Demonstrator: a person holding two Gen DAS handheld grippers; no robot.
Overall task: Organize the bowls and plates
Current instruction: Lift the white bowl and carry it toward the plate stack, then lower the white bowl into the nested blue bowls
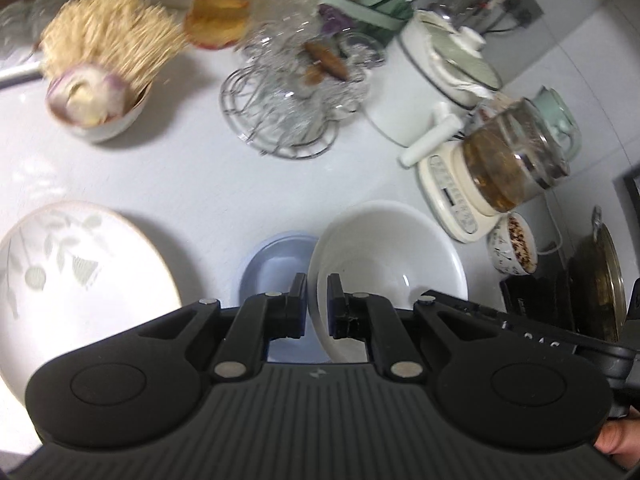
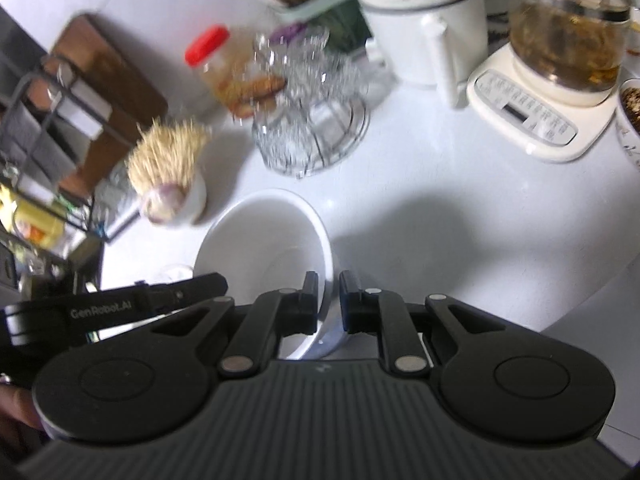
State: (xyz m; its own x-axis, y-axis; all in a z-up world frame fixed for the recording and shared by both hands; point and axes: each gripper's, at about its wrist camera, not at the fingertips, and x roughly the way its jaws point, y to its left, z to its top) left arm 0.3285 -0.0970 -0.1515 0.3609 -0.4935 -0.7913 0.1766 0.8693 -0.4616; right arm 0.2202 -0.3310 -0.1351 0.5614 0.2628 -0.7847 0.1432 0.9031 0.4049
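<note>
Both grippers pinch the rim of one white bowl (image 1: 394, 248), one on each side. In the left wrist view the left gripper (image 1: 317, 306) has its jaws nearly shut on the rim at the bowl's 8 o'clock edge, one finger inside the wall and one outside. In the right wrist view the right gripper (image 2: 329, 304) is clamped the same way on the opposite rim, at that view's 5 o'clock edge of the bowl (image 2: 256, 240).

The bowl is round, so it has no long axis. Its mouth faces up, tipped a little toward the cameras, and its inside looks empty. It sits low over the white counter (image 1: 192, 176); whether it touches the counter cannot be told.

In the left view a blue bowl (image 1: 272, 264) lies just beside it at 9 o'clock, partly under the rim. Further out at 9 o'clock a leaf-patterned plate (image 1: 72, 276) lies flat, with its long axis not clear at the frame edge.
</note>
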